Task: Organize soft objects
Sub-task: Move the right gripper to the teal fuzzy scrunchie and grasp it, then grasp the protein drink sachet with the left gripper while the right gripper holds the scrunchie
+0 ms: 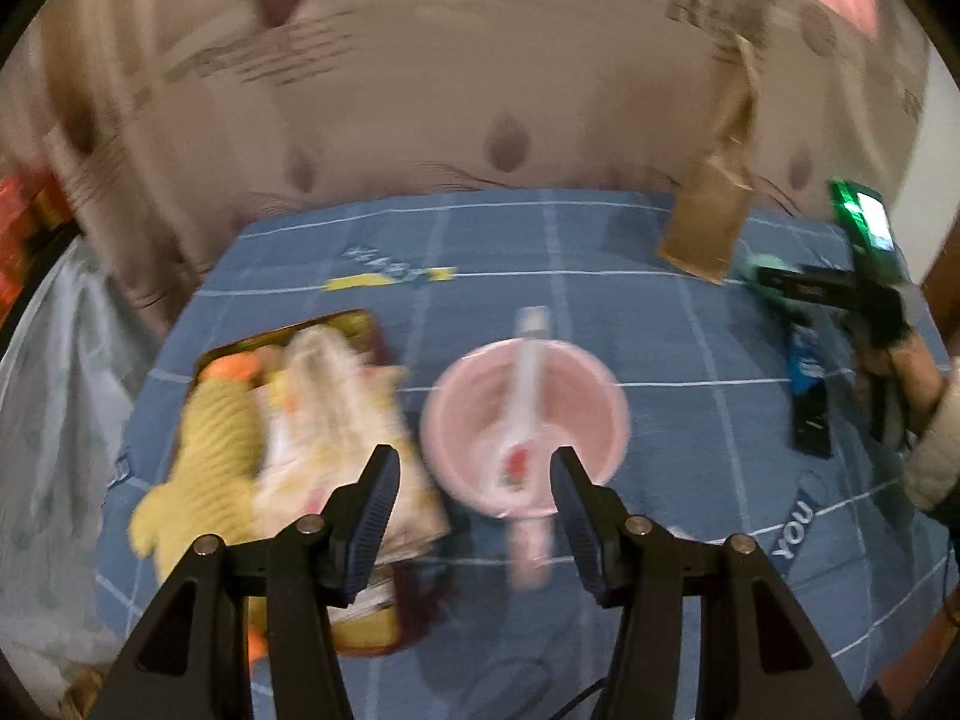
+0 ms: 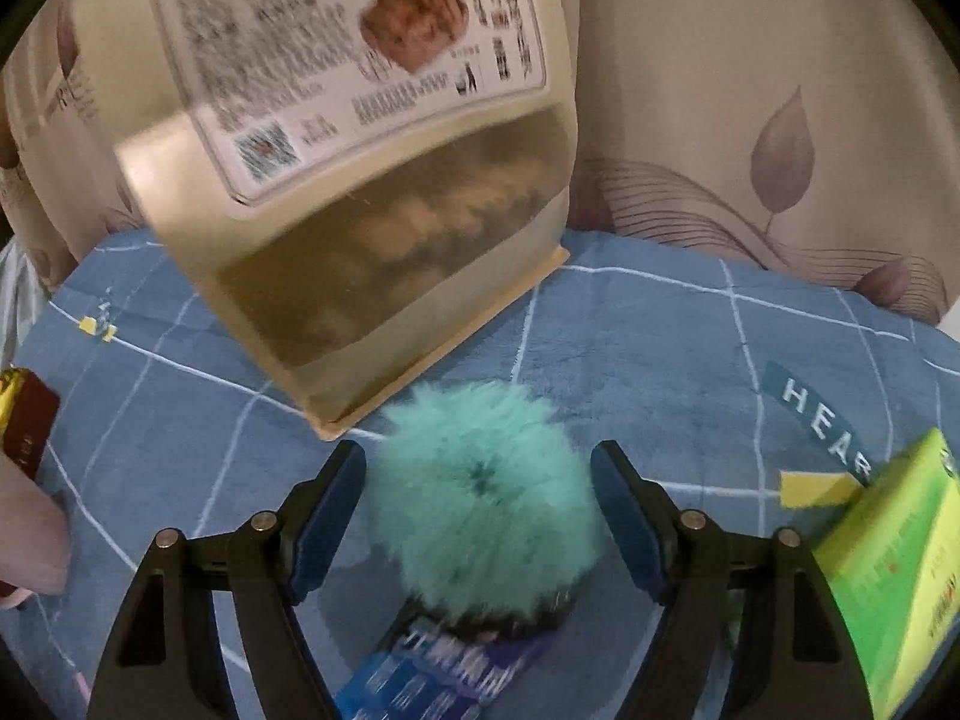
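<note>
Teal pompom [image 2: 486, 492] sits between the right gripper's [image 2: 478, 501] open, empty jaws; close gently, centred. Left gripper [image 1: 474, 483] hovers open, empty.

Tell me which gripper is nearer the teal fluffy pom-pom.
Right. The right gripper has the teal pom-pom between its open fingers, not yet pressed. The left gripper is well away across the blue blanket, above the pink bowl.
</note>
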The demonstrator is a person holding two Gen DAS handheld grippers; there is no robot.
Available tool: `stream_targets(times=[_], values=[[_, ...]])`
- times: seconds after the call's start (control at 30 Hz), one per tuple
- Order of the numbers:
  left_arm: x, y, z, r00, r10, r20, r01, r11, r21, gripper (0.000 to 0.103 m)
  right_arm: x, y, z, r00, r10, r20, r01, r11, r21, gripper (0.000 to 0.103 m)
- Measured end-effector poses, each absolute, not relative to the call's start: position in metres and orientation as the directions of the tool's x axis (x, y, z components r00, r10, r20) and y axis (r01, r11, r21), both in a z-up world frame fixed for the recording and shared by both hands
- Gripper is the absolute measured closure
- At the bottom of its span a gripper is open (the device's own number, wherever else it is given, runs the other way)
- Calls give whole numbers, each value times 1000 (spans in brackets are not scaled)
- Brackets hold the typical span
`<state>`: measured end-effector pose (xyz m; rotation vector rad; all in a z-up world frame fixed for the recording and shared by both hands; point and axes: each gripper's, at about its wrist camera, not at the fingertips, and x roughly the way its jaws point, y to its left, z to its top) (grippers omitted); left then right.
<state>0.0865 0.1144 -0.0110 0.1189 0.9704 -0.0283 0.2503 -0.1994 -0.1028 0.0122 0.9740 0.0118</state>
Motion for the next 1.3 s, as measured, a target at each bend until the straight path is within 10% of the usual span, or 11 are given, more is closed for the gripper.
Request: stream_targets(times=[0.27,1.3], values=[[109,46,-23,529,-67,-846,224,972,63,50,251,-207,-114,558,28,-829,-17,1000,23,68],[110,-65,-56,490,-175,-854,396,918,39,49,126,-264,-62,613,19,-790,26,999,45,70]])
